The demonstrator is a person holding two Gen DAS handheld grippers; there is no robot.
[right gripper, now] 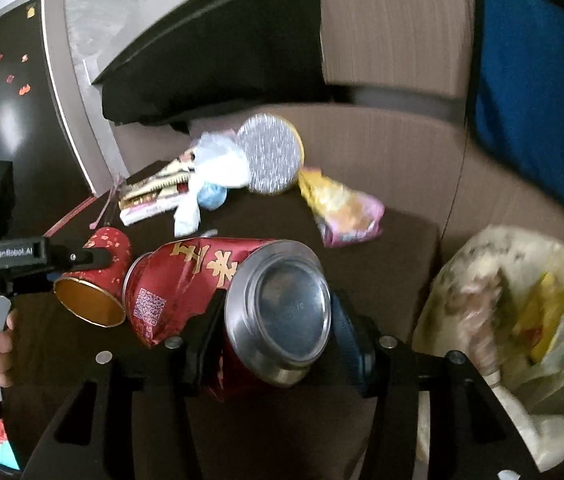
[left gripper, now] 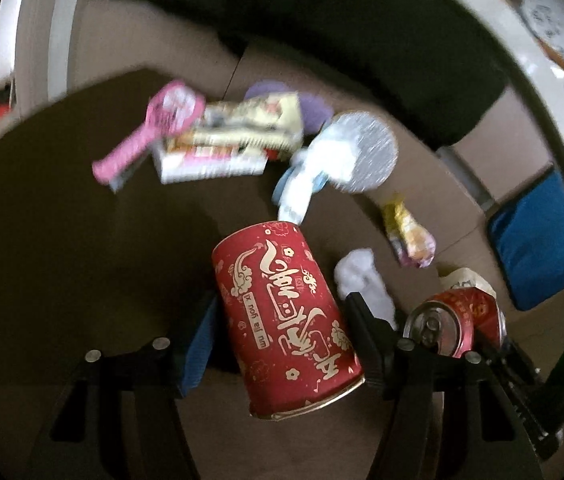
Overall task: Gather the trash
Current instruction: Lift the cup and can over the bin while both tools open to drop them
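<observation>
My left gripper is shut on a red paper cup with gold print, held above the dark table; it also shows in the right wrist view. My right gripper is shut on a crushed red drink can, its silver base toward the camera; the can also shows in the left wrist view. A white trash bag with wrappers inside sits open at the right.
On the dark table lie a pink hand fan, a snack box, a silver round lid, white-blue plastic, a yellow-pink wrapper and a white tissue. A blue cushion lies beyond.
</observation>
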